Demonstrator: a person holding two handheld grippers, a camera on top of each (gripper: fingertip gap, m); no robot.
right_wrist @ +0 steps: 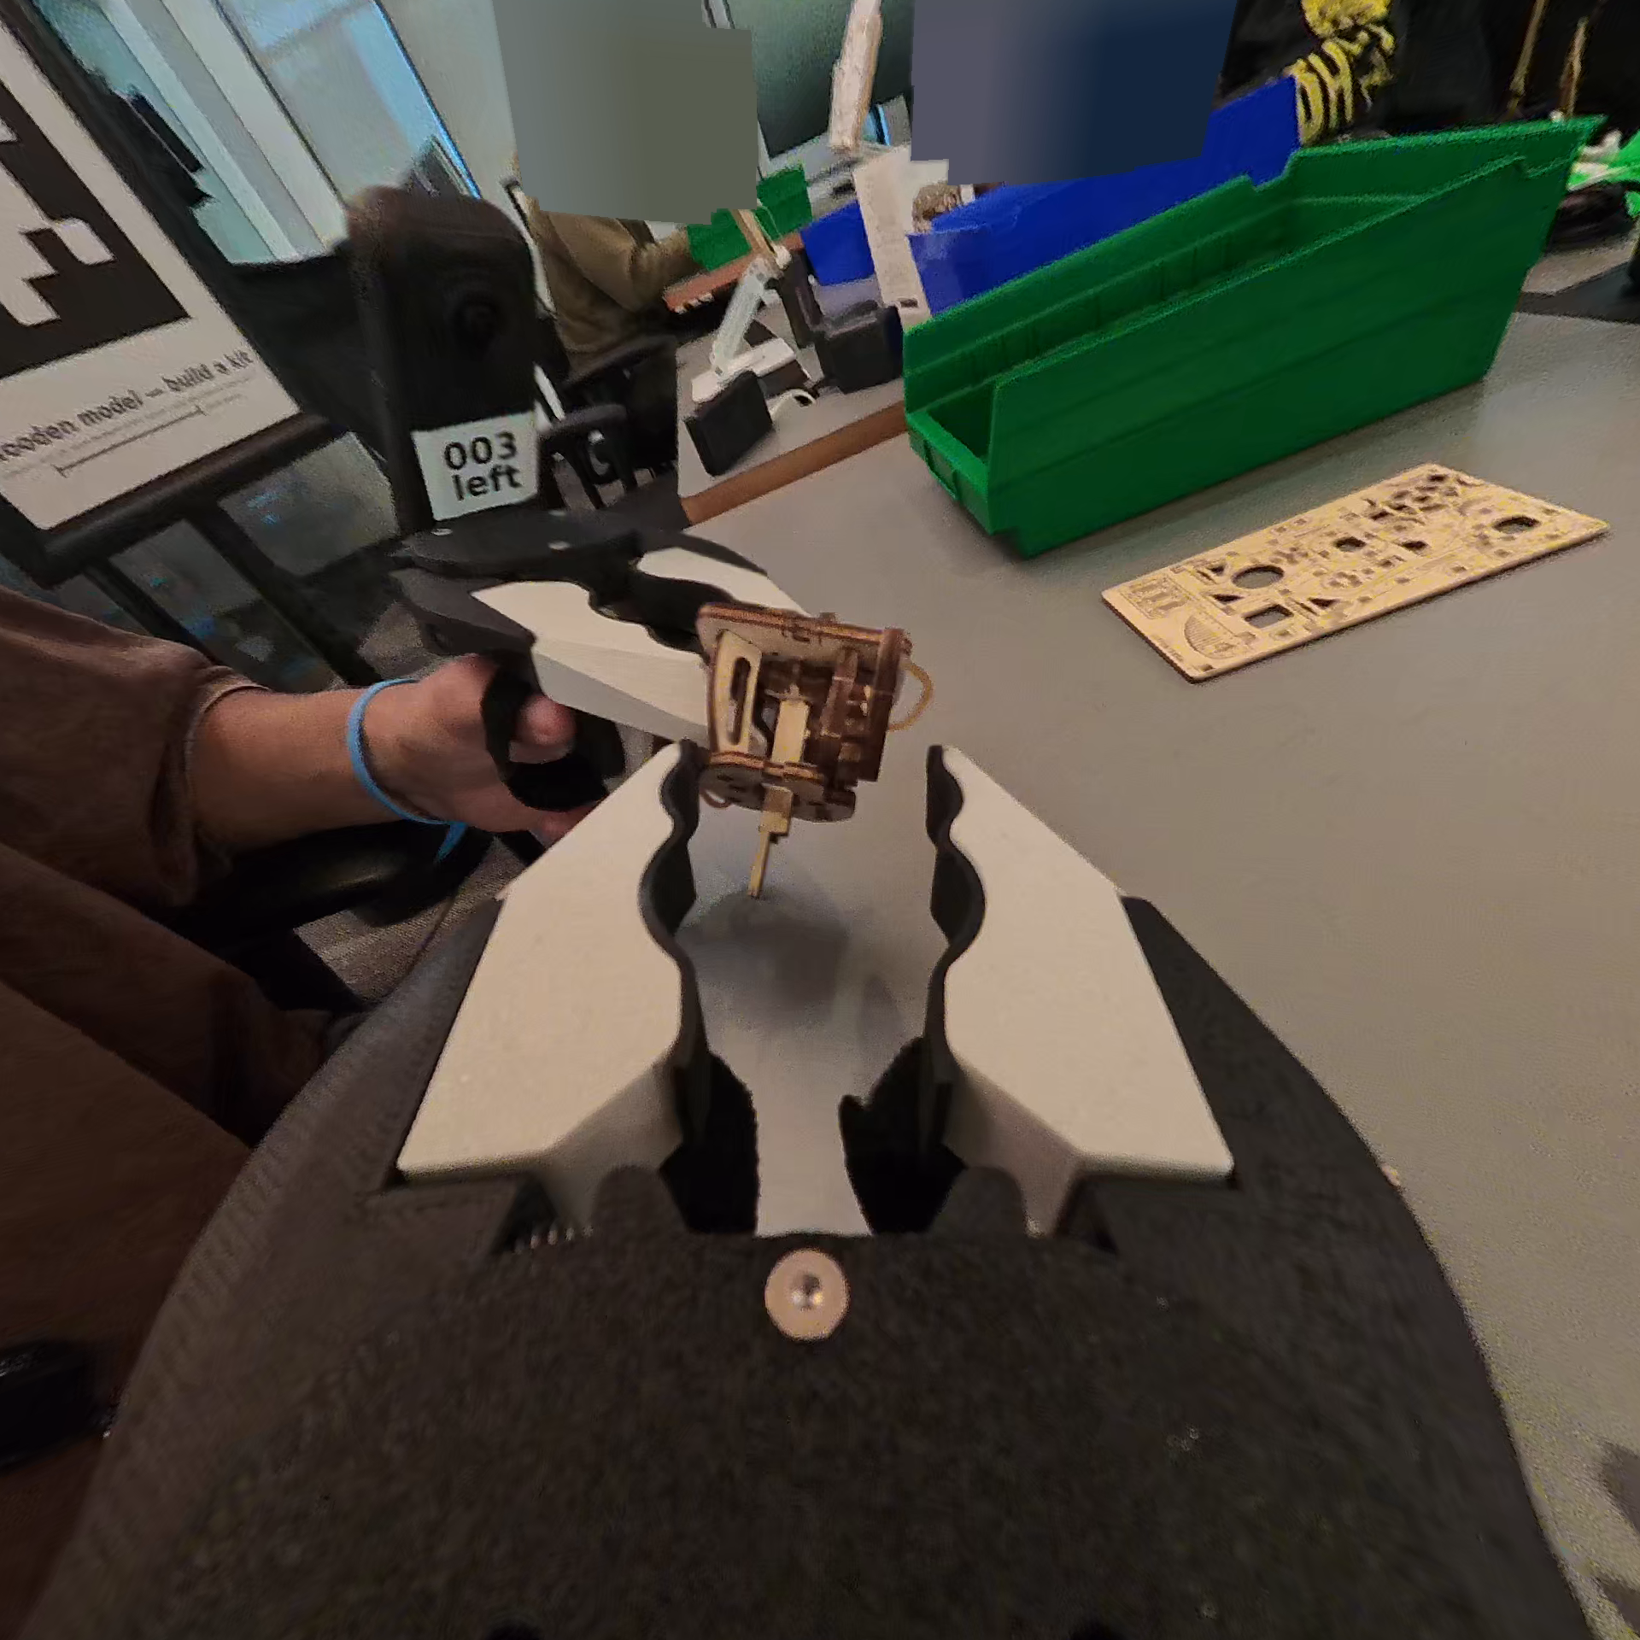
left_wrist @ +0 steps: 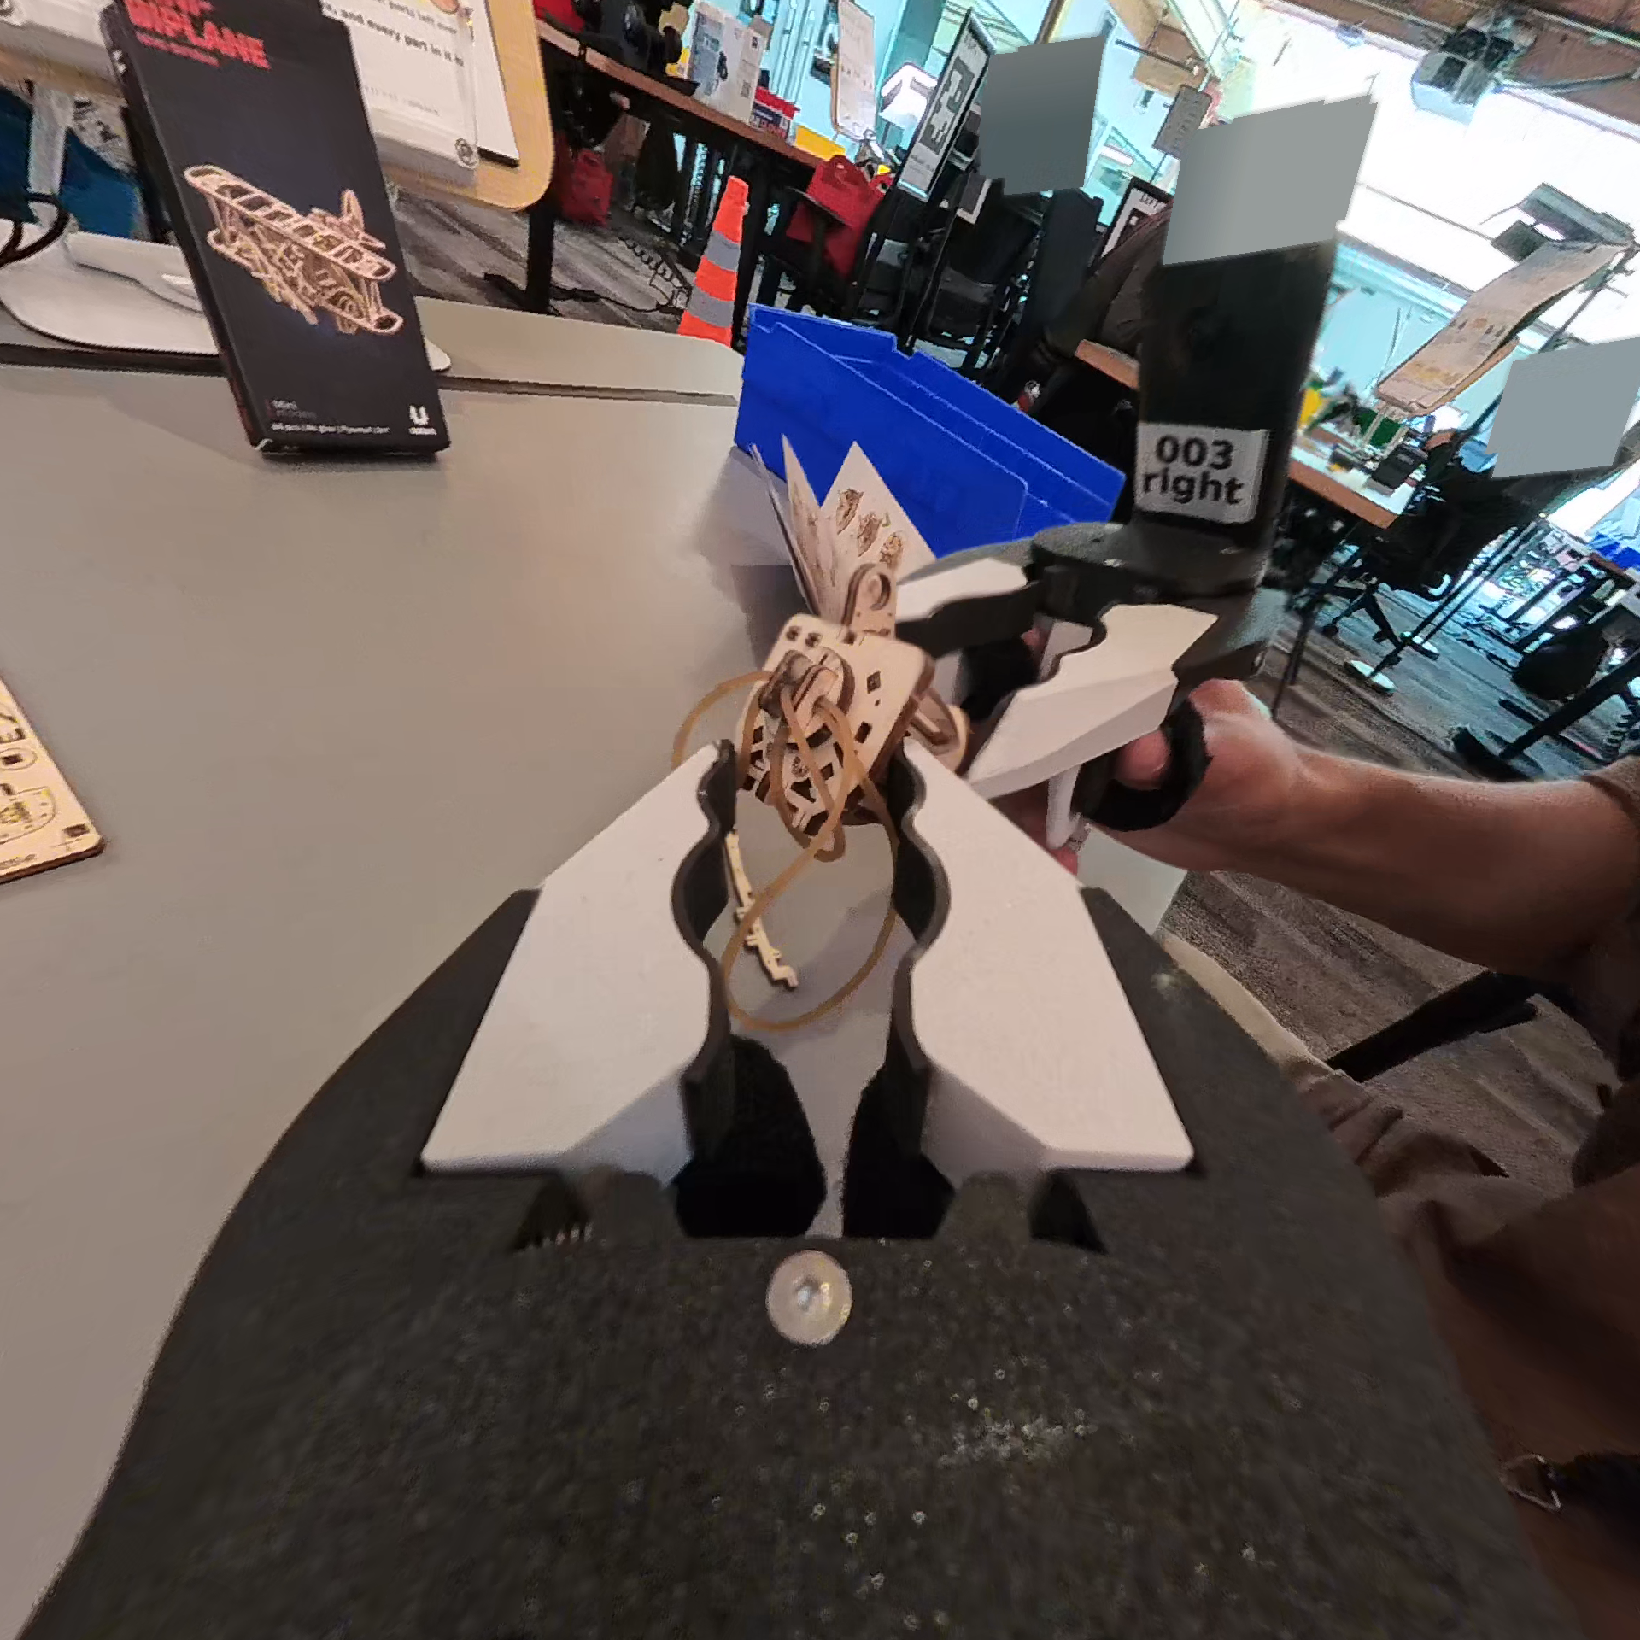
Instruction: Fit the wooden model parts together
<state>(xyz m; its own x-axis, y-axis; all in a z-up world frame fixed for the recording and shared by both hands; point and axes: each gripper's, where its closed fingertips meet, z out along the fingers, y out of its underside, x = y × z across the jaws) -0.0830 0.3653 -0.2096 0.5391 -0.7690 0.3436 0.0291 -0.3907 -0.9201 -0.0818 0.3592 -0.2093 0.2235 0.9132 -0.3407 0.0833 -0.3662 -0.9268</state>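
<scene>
A small wooden gear assembly (left_wrist: 825, 710) wrapped in tan rubber bands (left_wrist: 803, 896) sits between the fingertips of my left gripper (left_wrist: 816, 772), which is shut on it and holds it above the grey table (left_wrist: 355, 710). A thin notched wooden strip (left_wrist: 754, 923) hangs down from it. In the right wrist view the assembly (right_wrist: 799, 701) is just beyond my right gripper (right_wrist: 808, 754), whose jaws stand wide open and empty. The strip (right_wrist: 768, 843) hangs between them. The left gripper (right_wrist: 710, 657) comes in from the left there. The right gripper (left_wrist: 941, 683) shows to the assembly's right.
A black kit box with a biplane picture (left_wrist: 293, 231) stands at the back left. A blue bin (left_wrist: 905, 426) and an open booklet (left_wrist: 843, 524) lie behind the assembly. A wooden parts sheet (right_wrist: 1349, 568) and a green bin (right_wrist: 1198, 355) are on the right; another sheet (left_wrist: 27, 799) is at the left. The tips of both grippers are at nearly the same place.
</scene>
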